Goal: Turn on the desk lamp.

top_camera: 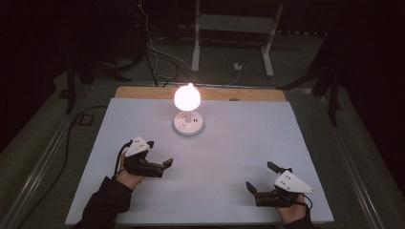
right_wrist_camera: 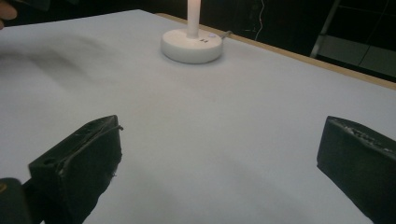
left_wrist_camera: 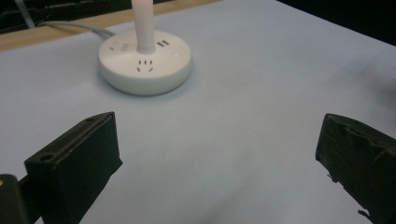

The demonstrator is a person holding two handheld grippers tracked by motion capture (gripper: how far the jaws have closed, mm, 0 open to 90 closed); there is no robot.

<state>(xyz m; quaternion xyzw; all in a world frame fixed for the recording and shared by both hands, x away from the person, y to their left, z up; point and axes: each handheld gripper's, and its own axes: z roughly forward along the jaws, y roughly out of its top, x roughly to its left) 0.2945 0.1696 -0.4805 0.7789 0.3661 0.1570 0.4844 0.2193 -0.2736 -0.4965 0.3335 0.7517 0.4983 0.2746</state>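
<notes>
A small lit lamp (top_camera: 187,98) with a glowing bulb stands on a round white socket base (top_camera: 188,123) at the back middle of the white table (top_camera: 239,138). My left gripper (top_camera: 159,153) rests open at the left front, pointing right toward the base (left_wrist_camera: 144,63), its jaws wide apart with nothing between them (left_wrist_camera: 219,154). At the right front, my right gripper (top_camera: 261,176) is open too, pointing left and away. Its own view shows bare table between its jaws (right_wrist_camera: 219,154) and the base (right_wrist_camera: 191,45) far ahead.
A wooden strip (top_camera: 143,92) edges the table's back. A grey cable (left_wrist_camera: 79,28) leaves the base toward it. White stand legs (top_camera: 231,43) and loose cables lie on the dark floor behind. The other hand (right_wrist_camera: 7,10) shows at the top left of the right gripper view.
</notes>
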